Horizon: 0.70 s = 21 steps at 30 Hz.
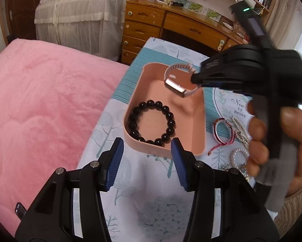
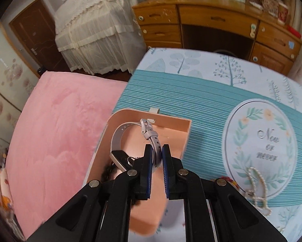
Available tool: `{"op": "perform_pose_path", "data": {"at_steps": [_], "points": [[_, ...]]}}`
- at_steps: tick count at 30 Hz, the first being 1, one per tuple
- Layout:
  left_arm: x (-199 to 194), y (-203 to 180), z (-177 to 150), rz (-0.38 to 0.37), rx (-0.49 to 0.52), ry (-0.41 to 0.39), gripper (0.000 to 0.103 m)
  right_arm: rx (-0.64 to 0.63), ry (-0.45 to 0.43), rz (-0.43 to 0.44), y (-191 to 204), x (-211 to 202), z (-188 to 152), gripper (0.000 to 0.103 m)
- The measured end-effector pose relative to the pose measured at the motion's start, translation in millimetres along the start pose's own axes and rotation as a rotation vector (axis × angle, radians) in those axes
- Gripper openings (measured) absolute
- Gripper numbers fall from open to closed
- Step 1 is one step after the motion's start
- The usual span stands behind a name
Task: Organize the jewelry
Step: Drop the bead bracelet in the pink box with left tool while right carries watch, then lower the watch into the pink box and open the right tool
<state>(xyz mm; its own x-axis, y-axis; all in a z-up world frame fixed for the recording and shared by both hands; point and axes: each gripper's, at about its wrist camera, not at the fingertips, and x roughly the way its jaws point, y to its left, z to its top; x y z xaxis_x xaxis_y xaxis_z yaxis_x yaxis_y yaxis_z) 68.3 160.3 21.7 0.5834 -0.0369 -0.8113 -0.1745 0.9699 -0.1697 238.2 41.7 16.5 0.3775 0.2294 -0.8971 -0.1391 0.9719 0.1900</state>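
Right wrist view is showing the right gripper pinching the grey strap of a watch between its narrowed blue pads, just short of the buckle. The watch is hanging ahead of the fingertips over the far end of the pink tray, its case drooping to the left of the fingers and not clearly resting on the tray floor.

Judging by how it is hanging, the watch looks light, with a soft, bendy strap and a hard, smooth case that is carrying most of the weight. Gripping the strap seems the safer choice, since the ribbed pads are biting into rubbery material, while the polished case would likely slip. It will probably swing and flop over on release.

Left wrist view is showing the left gripper with its fingers spread wide and holding nothing, hovering at the near rim of the tray. Just beyond its fingertips, a black bead bracelet is lying flat on the tray floor; it looks rigid-beaded but elastic. Beyond that, the watch is hanging from the right gripper.

To the right of the left fingers, outside the tray, a red cord bangle and pearl pieces are lying on the patterned cloth, not yet sorted.
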Motion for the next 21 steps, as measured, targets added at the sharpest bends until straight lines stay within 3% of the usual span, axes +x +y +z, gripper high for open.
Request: {"op": "perform_pose_path", "data": {"at_steps": [4, 9, 13, 21], "points": [[2, 4, 2, 0.004, -0.027, 0.01, 0.046, 0.015, 0.045, -0.024, 1, 30, 10, 0.01], [8, 8, 5, 0.004, -0.047, 0.025, 0.046, 0.041, 0.088, 0.006, -5, 51, 13, 0.02], [8, 4, 6, -0.001, -0.031, 0.012, 0.046, 0.038, 0.05, -0.002, -11, 39, 13, 0.027], [-8, -19, 4, 0.001, 0.047, -0.04, 0.046, 0.005, -0.022, 0.025, -34, -16, -14, 0.027]]}}
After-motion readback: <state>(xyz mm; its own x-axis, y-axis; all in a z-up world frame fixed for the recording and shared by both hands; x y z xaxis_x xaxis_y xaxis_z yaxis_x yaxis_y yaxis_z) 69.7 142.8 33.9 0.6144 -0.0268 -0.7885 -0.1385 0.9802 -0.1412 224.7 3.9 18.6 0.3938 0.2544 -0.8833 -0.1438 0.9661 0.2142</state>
